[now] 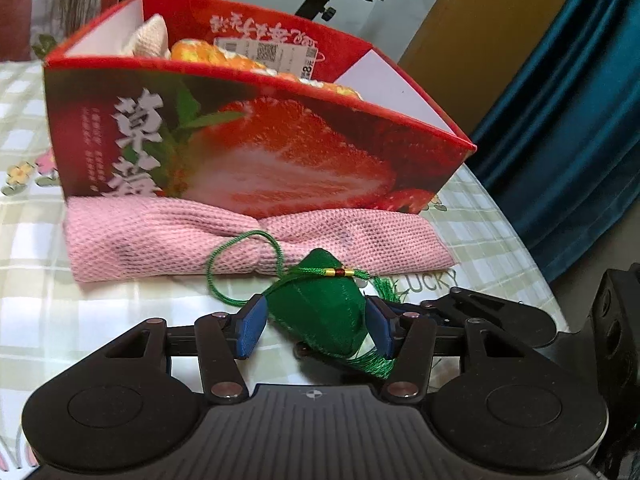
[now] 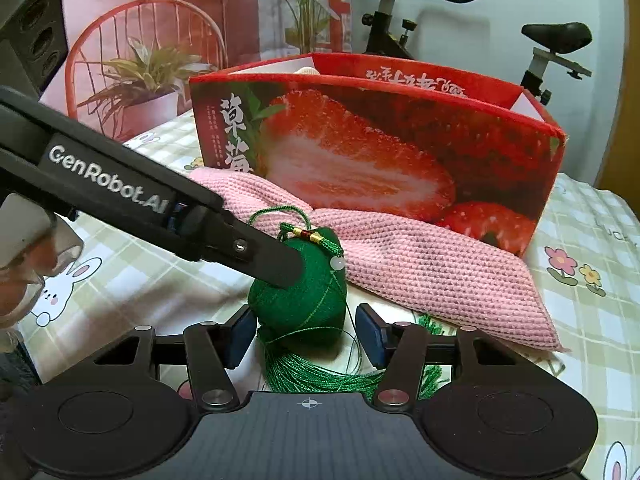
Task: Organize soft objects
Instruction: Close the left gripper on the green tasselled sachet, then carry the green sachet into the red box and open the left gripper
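A green tasselled sachet [image 1: 316, 312] [image 2: 298, 304] lies on the checked sheet, in front of a pink knitted headband [image 1: 160, 240] [image 2: 440, 272]. My left gripper [image 1: 316, 328] has its blue pads against both flanks of the sachet. In the right wrist view one of its black fingers [image 2: 276, 264] rests on the sachet's upper left. My right gripper [image 2: 306, 334] straddles the same sachet; a small gap shows at its right pad [image 2: 370, 334]. Behind the headband stands a red strawberry box [image 1: 280, 148] [image 2: 380, 152], holding an orange soft item [image 1: 192, 50] and a beige knit piece [image 1: 150, 38].
The checked bunny-print sheet [image 2: 120, 280] covers the bed, whose edge [image 1: 532, 264] falls away on the right. A teal curtain [image 1: 580, 120] hangs there. An exercise bike [image 2: 400, 20] and a pink plant-print panel [image 2: 140, 60] stand behind the box.
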`<state>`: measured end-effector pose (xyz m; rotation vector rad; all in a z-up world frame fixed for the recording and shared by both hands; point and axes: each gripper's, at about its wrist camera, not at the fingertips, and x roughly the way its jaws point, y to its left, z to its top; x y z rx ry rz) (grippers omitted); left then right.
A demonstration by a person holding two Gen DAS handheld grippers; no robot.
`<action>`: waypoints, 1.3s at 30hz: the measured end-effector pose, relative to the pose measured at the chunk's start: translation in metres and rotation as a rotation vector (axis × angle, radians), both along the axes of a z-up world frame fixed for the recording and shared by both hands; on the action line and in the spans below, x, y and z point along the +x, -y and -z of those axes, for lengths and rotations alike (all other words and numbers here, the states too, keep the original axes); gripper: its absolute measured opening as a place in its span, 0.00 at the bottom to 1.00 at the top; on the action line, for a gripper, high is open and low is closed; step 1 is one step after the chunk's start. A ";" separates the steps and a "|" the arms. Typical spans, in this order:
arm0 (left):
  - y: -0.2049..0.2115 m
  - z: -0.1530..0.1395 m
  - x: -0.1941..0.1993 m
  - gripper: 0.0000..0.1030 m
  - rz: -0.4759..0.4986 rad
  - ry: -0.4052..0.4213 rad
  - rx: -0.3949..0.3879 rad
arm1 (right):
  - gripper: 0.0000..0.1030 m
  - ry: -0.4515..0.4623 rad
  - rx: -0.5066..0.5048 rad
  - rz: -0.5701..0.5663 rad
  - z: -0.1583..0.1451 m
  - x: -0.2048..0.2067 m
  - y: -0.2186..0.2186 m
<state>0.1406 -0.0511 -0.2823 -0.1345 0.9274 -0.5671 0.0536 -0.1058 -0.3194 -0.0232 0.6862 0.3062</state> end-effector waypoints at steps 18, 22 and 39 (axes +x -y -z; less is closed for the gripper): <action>0.005 -0.022 -0.003 0.52 0.010 0.047 0.007 | 0.42 0.061 0.034 -0.021 -0.026 -0.004 -0.001; 0.002 -0.051 -0.005 0.52 0.001 0.106 -0.018 | 0.42 0.120 0.030 -0.027 -0.052 -0.005 0.000; -0.017 -0.196 0.060 0.52 -0.074 0.427 -0.104 | 0.42 0.445 -0.015 -0.107 -0.213 0.089 -0.003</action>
